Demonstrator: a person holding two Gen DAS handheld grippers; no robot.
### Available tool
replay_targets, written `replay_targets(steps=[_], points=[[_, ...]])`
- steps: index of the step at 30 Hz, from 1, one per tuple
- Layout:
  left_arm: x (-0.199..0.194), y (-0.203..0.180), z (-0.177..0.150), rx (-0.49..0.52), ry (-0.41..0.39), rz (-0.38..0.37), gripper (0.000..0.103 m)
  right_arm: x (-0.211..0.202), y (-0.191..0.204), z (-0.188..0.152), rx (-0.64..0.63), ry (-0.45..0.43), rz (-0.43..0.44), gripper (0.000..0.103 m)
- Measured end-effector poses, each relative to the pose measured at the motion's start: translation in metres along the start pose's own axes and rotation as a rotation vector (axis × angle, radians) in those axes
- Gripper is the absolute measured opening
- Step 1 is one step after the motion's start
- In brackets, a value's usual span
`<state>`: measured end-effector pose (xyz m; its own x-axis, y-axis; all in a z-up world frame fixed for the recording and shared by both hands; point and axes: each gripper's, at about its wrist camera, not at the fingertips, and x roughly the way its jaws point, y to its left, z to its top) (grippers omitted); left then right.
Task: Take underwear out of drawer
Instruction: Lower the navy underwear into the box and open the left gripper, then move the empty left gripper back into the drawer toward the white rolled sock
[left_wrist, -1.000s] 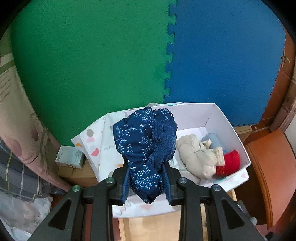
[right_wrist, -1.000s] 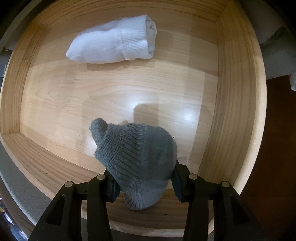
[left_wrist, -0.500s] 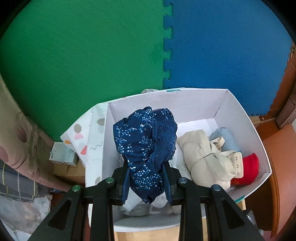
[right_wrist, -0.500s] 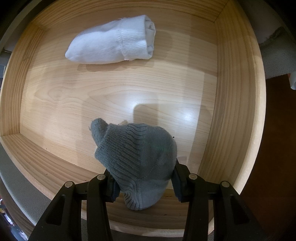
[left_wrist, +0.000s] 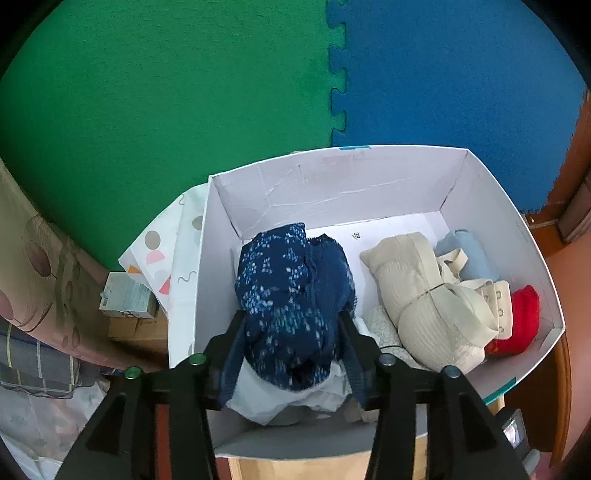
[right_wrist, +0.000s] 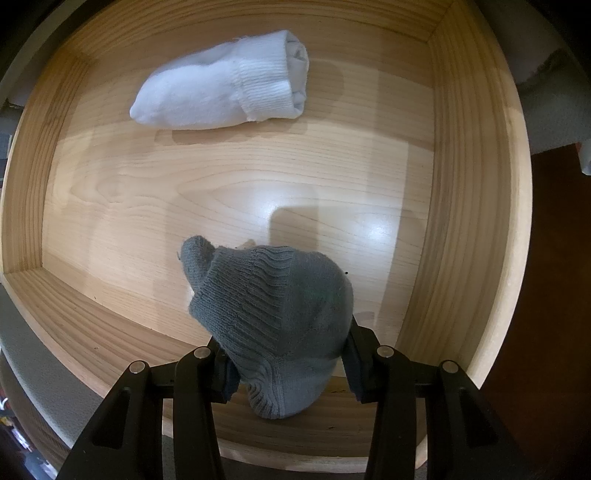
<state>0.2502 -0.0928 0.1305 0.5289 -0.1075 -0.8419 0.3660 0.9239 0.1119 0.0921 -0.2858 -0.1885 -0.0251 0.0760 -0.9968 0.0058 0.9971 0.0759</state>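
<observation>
Navy underwear with white specks lies in a white cardboard box, on top of white cloth. My left gripper reaches into the box with the underwear between its fingers; its jaws are opening and the fabric sits loose between them. In the right wrist view, my right gripper points straight down over the wooden drawer and is shut on a grey sock. A rolled white sock lies at the drawer's far side.
The box also holds a beige bra, a light blue piece and a red piece. A patterned lid leans at its left, beside a small carton. Green and blue foam mats cover the floor behind.
My left gripper has come down into the white box with the navy underwear, and its fingers have spread apart. The right gripper and grey sock have not moved.
</observation>
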Motion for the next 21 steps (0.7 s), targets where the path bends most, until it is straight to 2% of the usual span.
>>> replay_targets(steps=[9,14,16,21], points=[[-0.028,0.002,-0.006,0.007,-0.063,-0.008,0.051,0.0,0.004,0.0,0.005,0.0,-0.003,0.041],[-0.051,0.002,-0.015,0.035,-0.118,-0.022,0.053,0.0,0.006,0.0,0.008,0.0,-0.003,0.041],[-0.058,0.001,-0.02,0.046,-0.126,-0.028,0.057,-0.001,0.006,0.0,0.008,0.001,-0.004,0.041],[-0.074,-0.004,-0.033,0.096,-0.143,-0.033,0.057,-0.001,0.006,0.001,0.009,0.001,-0.006,0.041]])
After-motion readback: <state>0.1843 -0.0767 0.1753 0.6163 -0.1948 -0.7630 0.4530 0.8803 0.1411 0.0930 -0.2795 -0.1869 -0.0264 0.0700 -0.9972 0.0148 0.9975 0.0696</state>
